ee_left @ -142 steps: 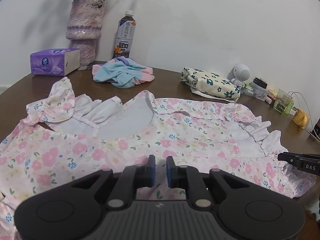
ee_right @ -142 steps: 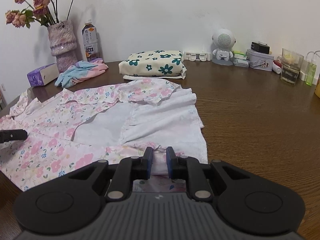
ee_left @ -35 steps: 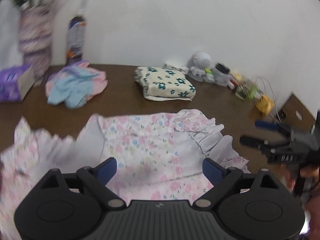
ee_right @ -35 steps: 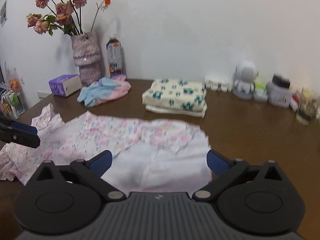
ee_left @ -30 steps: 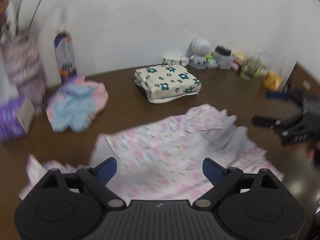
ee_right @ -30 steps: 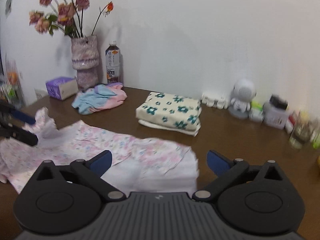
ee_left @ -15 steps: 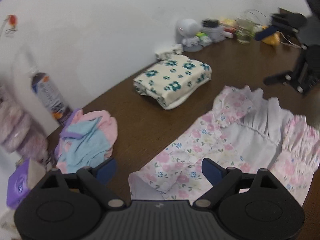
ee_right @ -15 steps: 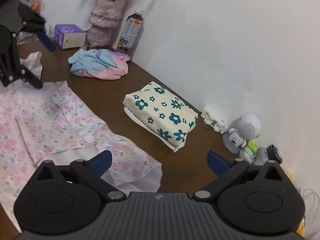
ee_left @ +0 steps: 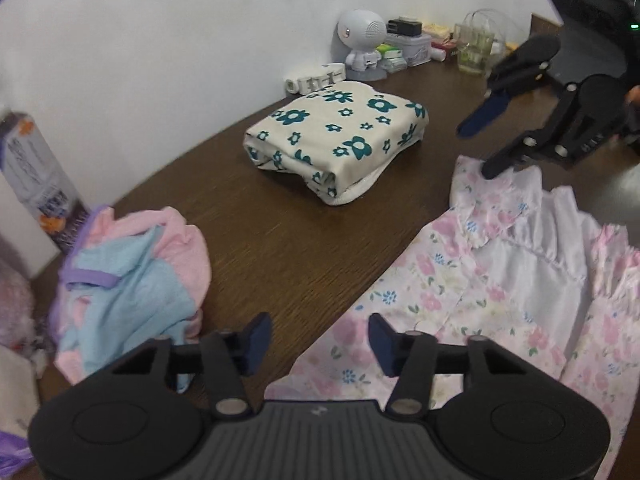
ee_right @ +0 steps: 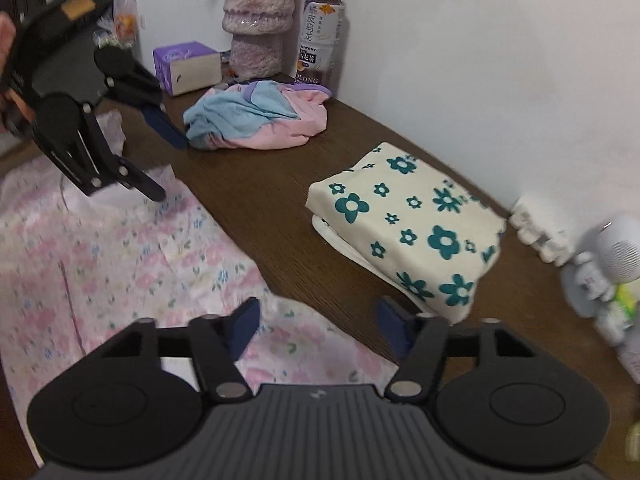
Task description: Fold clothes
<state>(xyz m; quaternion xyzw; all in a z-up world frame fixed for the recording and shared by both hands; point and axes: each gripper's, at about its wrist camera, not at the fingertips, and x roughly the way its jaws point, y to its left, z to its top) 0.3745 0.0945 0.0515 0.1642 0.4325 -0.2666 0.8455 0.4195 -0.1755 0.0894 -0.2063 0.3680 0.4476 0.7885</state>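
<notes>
Light: soft, even indoor light; faint shadows on the wall (ee_left: pixel 200 40).
Blur: bottle (ee_left: pixel 32 184) smeared at the edge.
Edges: fisheye-bent, corners black.

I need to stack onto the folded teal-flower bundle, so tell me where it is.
The folded teal-flower bundle lies on the wooden table near the wall, between the crumpled pink-and-blue garment and the white robot figurine.

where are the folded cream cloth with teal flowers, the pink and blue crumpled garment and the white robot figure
folded cream cloth with teal flowers (ee_left: pixel 340 136): left wrist view, top face
pink and blue crumpled garment (ee_right: pixel 256 118): right wrist view, blue middle
white robot figure (ee_left: pixel 362 36): left wrist view, round head
</notes>
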